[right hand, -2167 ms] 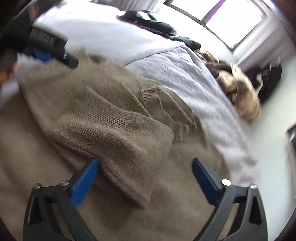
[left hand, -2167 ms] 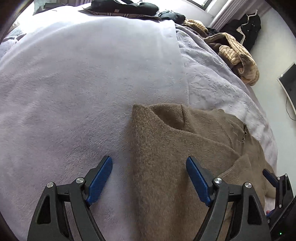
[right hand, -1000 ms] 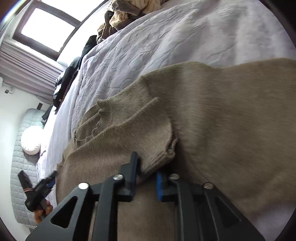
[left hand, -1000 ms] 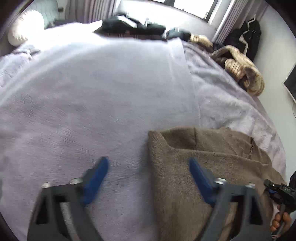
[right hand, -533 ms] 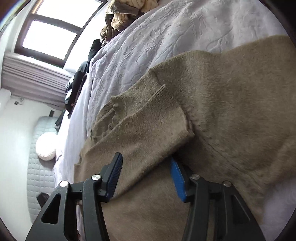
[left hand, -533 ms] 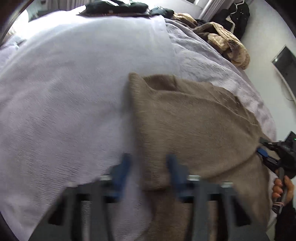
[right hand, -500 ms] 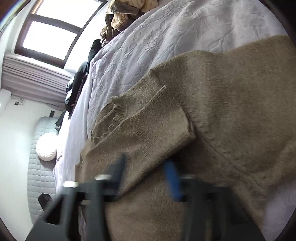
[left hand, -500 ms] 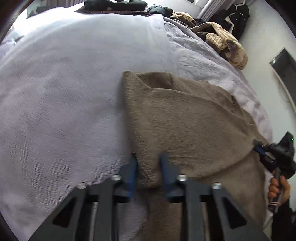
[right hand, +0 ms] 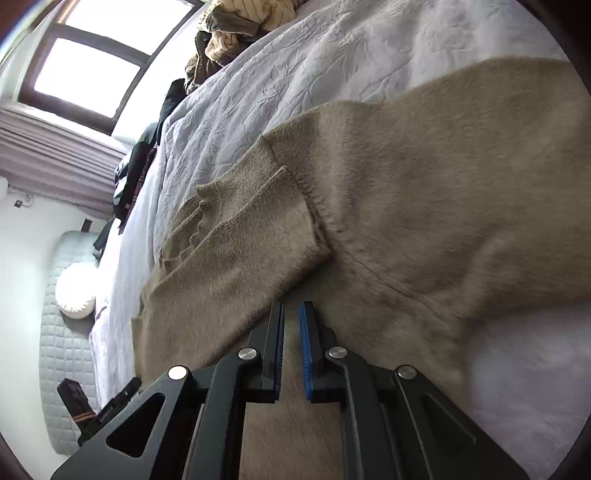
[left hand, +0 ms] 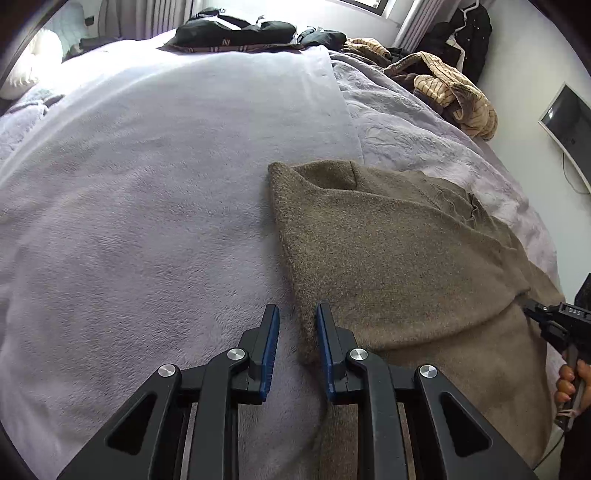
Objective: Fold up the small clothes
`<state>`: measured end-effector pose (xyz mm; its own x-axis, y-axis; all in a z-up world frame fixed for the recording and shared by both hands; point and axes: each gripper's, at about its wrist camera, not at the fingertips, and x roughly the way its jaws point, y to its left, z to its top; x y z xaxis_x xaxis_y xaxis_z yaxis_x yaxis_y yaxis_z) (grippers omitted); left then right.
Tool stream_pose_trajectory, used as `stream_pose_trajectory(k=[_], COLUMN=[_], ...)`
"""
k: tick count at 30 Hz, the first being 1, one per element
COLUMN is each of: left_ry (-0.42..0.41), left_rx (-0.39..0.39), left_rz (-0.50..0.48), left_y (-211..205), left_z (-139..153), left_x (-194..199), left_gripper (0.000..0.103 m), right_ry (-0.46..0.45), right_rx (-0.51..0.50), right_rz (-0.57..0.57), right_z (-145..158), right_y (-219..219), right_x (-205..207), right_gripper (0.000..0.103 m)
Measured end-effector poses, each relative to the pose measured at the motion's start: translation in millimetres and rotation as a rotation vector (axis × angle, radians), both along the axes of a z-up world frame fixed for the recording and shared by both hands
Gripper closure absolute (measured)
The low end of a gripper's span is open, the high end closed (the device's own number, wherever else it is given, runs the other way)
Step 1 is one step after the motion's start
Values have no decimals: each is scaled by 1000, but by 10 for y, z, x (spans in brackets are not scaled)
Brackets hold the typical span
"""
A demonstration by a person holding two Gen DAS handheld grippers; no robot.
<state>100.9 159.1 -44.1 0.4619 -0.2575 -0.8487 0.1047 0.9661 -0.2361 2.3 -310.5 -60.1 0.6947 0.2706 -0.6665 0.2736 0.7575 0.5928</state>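
Left wrist view: sits low behind the left tongs [left hand: 295, 328], looking up the bed [left hand: 147, 184] toward the window end, close over the brown sweater [left hand: 388, 258] edge. Right wrist view: rolled sideways, very near the sweater [right hand: 406, 203], behind the right tongs [right hand: 291, 325]. Shared: sweater, bed, striped clothes pile [left hand: 450, 96] [right hand: 236, 22]; each view catches the other tongs at its edge.

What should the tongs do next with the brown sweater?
Probably lift together and carry the folded part over. The left tongs are nearly closed on the brown sweater at its left edge, and the right tongs are nearly closed at the edge of its folded sleeve, so both sides look ready.
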Motion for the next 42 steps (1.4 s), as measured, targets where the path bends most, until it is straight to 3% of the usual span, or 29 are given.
stream_pose_trajectory(k=[5,13,16,17,18,19,20,23,27,34,36,42], left_ry=[-27,-10,-7,-5,-2,-8,-32,-75,-45,13,17,-19], left_rx=[44,57,57,55,55,58,67,109,82,52,48,115], left_rz=[-12,-62,-79,-82,-84,-81,-74,-108,-125,-138,-143,-199], left_y=[-107,-448,-594,-635,-696,-732,-777,-949,-1092,-1364,-1450,-1834], left_z=[132,233,255,258,260,267,291,334,316,215,197,215], left_x=[-205,-618,-780,-820,-879,-923,-986,-1107,-1211,-1313,-1349,-1439], left_gripper=[80,80,79,75,62,24,11,11,11,11,0,0], right_ry=[-7,-22,-23,-26,-29,-31,-34,-46,-59,-94,-106,-165], right_rx=[18,72,77,78,78,79,80,81,90,105,105,100], right_rz=[16,42,45,46,46,46,46,47,45,15,-4,-118], right_z=[1,-73,-87,-91,-93,-93,-92,-88,-91,-35,-4,149], right_y=[-24,-13,-29,-37,-46,-51,-55,-83,-144,-357,-468,-924], right_x=[-293,-712,-852,-900,-946,-991,-1028,-1141,-1267,-1492,-1556,-1774], right_gripper=[73,69,58,56,56,56,55,54,49,32,31,31])
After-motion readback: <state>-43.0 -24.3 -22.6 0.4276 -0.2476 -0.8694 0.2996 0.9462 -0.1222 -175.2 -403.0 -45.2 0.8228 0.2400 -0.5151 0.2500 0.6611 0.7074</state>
